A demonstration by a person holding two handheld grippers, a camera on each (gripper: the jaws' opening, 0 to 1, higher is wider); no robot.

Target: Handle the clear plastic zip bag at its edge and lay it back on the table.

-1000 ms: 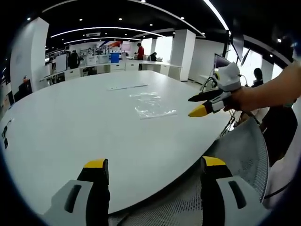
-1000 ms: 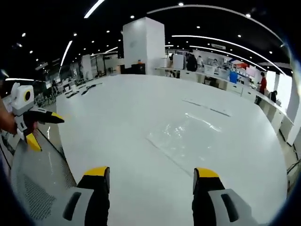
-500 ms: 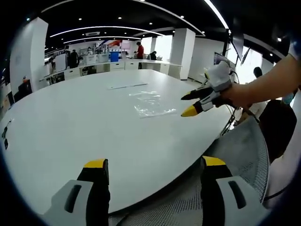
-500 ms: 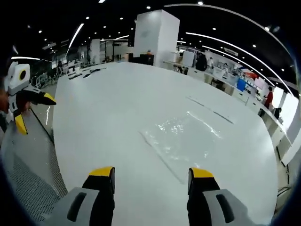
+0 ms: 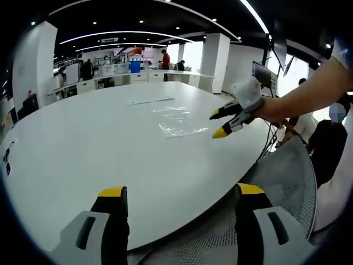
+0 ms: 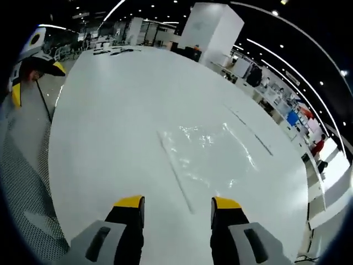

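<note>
The clear, crinkled zip bag (image 6: 207, 157) (image 5: 177, 122) lies flat on the white table (image 6: 121, 110), near its edge, one straight edge facing the rim.

a wide white table (image 5: 83, 149) carries a clear plastic zip bag (image 6: 207, 154) lying flat, with a thin strip (image 5: 150, 101) lying farther back.

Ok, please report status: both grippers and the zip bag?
Right hand-held gripper open, near bag edge. Left hand-held gripper open, back at table rim. Zip bag flat, untouched. Nothing in the way.
</note>
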